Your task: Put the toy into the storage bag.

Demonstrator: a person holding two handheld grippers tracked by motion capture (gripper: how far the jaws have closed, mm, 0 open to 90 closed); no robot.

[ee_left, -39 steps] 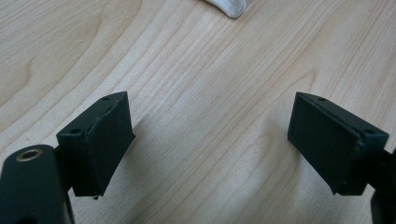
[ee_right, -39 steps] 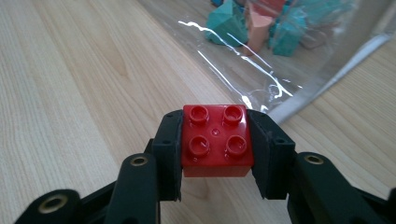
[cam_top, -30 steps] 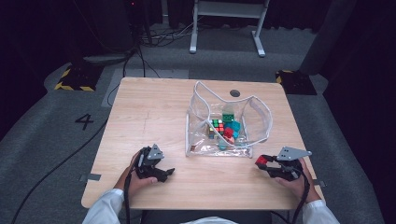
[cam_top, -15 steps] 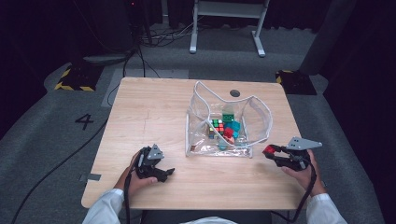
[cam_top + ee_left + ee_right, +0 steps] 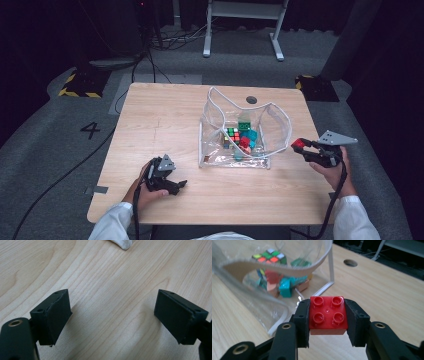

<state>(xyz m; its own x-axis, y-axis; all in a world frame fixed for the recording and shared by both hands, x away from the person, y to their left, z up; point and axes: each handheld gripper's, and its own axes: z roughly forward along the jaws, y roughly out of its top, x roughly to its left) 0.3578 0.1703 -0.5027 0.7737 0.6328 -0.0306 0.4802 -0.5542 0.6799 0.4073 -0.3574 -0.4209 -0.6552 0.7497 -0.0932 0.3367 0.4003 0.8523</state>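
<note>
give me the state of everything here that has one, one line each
right gripper: shut on the red brick, held off the table
red brick: clamped between the jaws, studs up
left gripper: open, nothing between the jaws, low over the table
clear bag: mouth open, standing on the table
puzzle cube: scrambled, inside the bag
loose blocks: piled in the bag

A light wooden table with a round cable hole stands on grey carpet marked with a "4". Far behind, a white frame, black cables and yellow-black hazard tape sit in dim surroundings.
</note>
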